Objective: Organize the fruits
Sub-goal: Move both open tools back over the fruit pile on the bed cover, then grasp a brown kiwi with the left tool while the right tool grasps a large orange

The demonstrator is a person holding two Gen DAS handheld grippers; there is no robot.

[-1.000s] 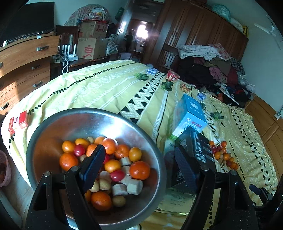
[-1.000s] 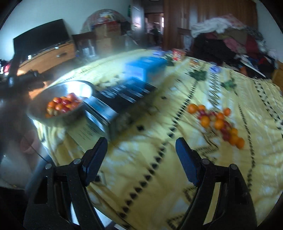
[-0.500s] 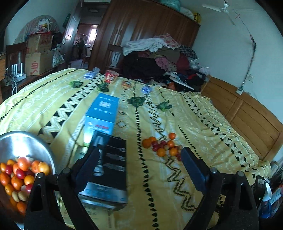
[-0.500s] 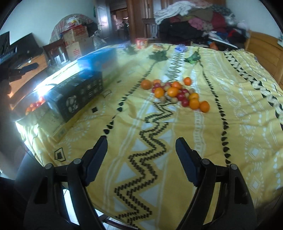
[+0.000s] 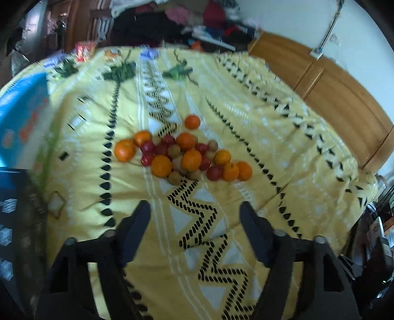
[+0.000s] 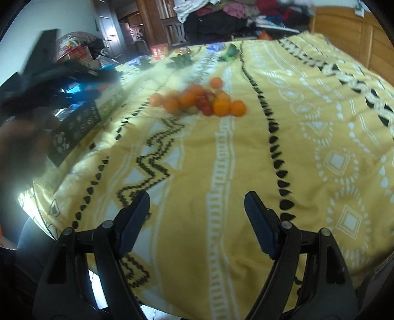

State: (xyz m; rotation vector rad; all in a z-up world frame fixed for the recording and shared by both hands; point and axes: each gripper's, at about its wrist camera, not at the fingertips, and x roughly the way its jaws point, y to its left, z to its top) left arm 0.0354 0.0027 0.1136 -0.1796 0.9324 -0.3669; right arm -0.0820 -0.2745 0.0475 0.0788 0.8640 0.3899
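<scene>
A heap of fruit (image 5: 183, 155) lies on the yellow patterned bedspread (image 5: 246, 137): oranges, small red fruits and brownish round ones. My left gripper (image 5: 194, 216) hovers just short of the heap; its jaws are closing with nothing between them. In the right wrist view the same fruit heap (image 6: 199, 99) lies farther off and blurred. My right gripper (image 6: 197, 209) stands open over bare bedspread (image 6: 221, 160), empty. The steel bowl is out of view.
A blue box (image 5: 22, 118) and a black box (image 5: 9, 221) sit at the left; the black box (image 6: 73, 125) also shows at the left of the right wrist view. Clothes (image 5: 160, 22) pile up at the far side, a wooden headboard (image 5: 332, 98) at the right.
Left gripper swung away from the steel bowl of fruit, rightward across the boxes, to face the fruit heap; its jaws narrowed. Right gripper also swung right and came closer to the heap.
</scene>
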